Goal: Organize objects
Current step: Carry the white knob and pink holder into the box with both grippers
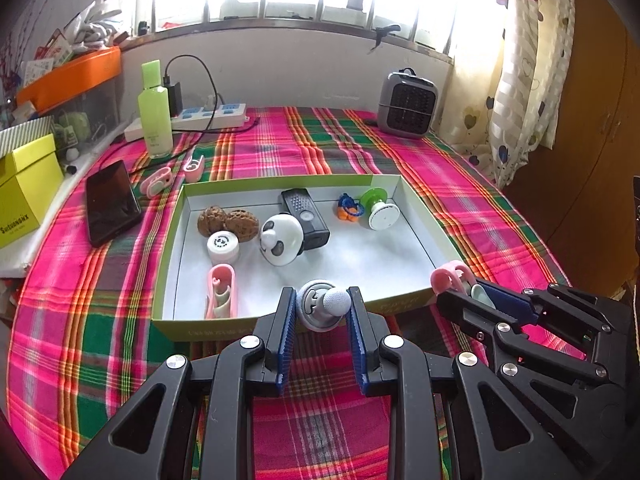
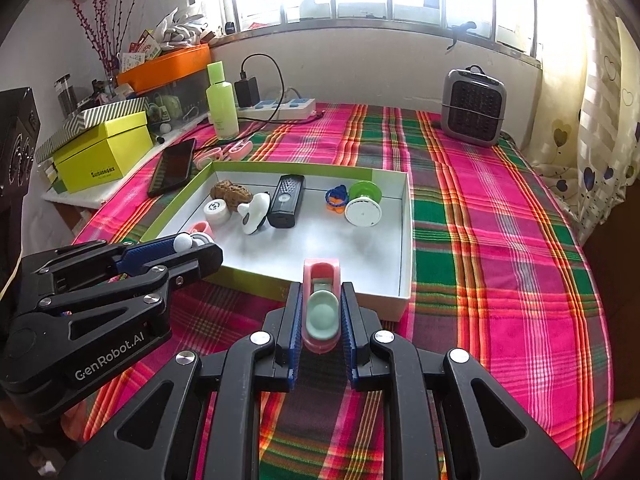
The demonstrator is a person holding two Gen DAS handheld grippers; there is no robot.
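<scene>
Blue-padded fingers point(image 1: 289, 320) of the left gripper point(image 1: 322, 312) clamp a grey-and-white knobbed gadget point(image 1: 320, 306) at the near wall of the white tray point(image 1: 424, 240), while the right gripper point(image 2: 320, 314) is clamped on a pink clip with a mint pad point(image 2: 321, 304) at the same near edge. Inside the tray lie another pink clip point(image 1: 221, 292), a white cap point(image 1: 223, 246), two walnuts point(image 1: 228, 222), a panda toy point(image 1: 281, 239), a black remote point(image 1: 306, 218) and a green-and-white suction piece point(image 1: 378, 208) — all on the plaid cloth point(image 1: 440, 168).

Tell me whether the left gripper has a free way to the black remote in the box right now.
Probably not yet. The left gripper is shut on a grey and white knob toy, so its jaws are taken. The black remote lies further back in the box, with the panda toy leaning against its near side.
</scene>
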